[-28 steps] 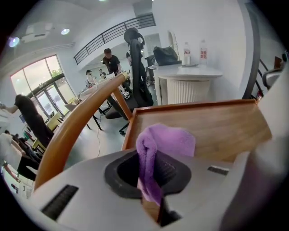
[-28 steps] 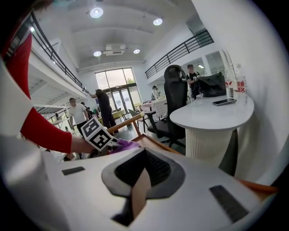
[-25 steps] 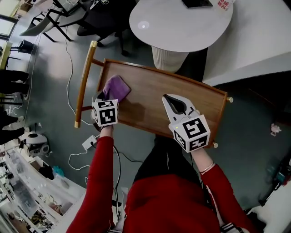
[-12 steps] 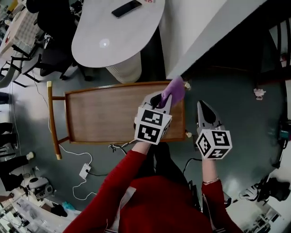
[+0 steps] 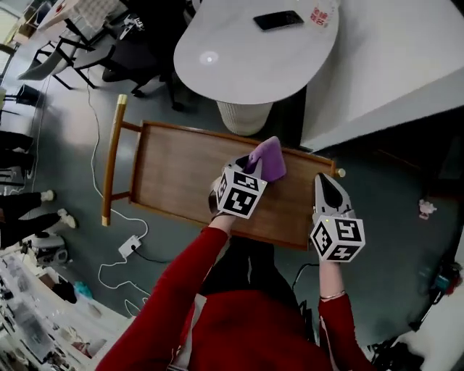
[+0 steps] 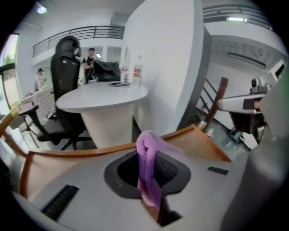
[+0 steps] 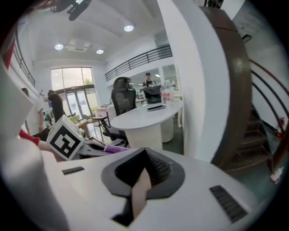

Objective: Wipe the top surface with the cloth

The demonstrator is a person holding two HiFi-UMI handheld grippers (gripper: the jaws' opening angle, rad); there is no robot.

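Note:
The wooden top (image 5: 181, 174) of a small cart lies below me, with a raised rim. My left gripper (image 5: 255, 164) is shut on a purple cloth (image 5: 268, 158) and presses it on the top near the far right edge. In the left gripper view the cloth (image 6: 146, 144) stands folded between the jaws of that gripper (image 6: 151, 164), with the wooden top (image 6: 198, 140) beyond. My right gripper (image 5: 324, 181) hovers at the cart's right end, shut and empty. The right gripper (image 7: 143, 173) view shows the cloth (image 7: 113, 148) and the left gripper's marker cube (image 7: 65, 140) to its left.
A round white table (image 5: 254, 54) with a phone (image 5: 279, 19) stands just beyond the cart. The cart's wooden handle (image 5: 110, 159) is at its left end. A power strip (image 5: 130, 246) and cables lie on the floor. A white pillar (image 6: 167, 63) rises at the right.
The left gripper has carried the cloth from the top's left end across to its right end. The right gripper has shifted to the cart's right end.

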